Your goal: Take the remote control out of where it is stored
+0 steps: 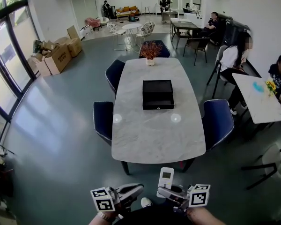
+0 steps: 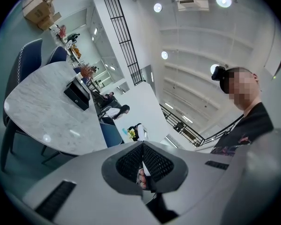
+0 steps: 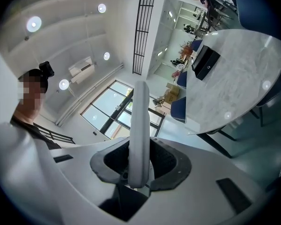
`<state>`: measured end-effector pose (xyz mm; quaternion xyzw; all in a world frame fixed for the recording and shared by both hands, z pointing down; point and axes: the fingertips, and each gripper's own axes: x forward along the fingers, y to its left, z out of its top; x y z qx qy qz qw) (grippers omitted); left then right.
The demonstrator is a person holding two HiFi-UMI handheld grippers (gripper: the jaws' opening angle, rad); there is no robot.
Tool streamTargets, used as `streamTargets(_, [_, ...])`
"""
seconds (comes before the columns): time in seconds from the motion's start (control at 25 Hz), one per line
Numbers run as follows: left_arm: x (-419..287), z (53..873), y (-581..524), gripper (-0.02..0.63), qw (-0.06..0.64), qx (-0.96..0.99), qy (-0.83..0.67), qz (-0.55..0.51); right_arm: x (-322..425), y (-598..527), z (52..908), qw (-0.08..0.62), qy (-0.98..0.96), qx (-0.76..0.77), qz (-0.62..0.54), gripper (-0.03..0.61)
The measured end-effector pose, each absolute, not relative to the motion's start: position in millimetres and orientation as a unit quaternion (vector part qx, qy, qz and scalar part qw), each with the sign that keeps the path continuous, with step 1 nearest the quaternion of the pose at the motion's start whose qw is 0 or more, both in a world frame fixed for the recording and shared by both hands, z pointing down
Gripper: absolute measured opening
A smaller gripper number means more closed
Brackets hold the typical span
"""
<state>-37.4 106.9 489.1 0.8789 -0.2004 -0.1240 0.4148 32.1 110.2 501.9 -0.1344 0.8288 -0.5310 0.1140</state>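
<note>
Right claw (image 1: 171, 192), clamped on lower end of white remote control (image 1: 165, 176), held upright; left claw (image 1: 131, 190) closed, empty. Risk: pivot or slip from end-only grip, then drop.

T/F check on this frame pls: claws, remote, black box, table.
1. The right claw is clamped on the white remote control. True.
2. The left claw also holds something. False: its jaws are together with nothing between them.
3. The black box sits on the table. True.
4. The remote control lies on the table beside the black box. False: it is in the right claw, off the table, close to the person.
5. A potted plant stands at the far end of the table. True.
</note>
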Motion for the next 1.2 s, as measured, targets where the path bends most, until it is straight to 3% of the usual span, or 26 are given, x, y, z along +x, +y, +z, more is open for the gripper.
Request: streamTargets(1.2, [-41.0, 489.0, 124.8, 0.006, 0.409, 0.882, -0.206, -0.116, 18.7, 136.0, 504.3, 0.098, 0.830, -0.107, -0.538, 0.114])
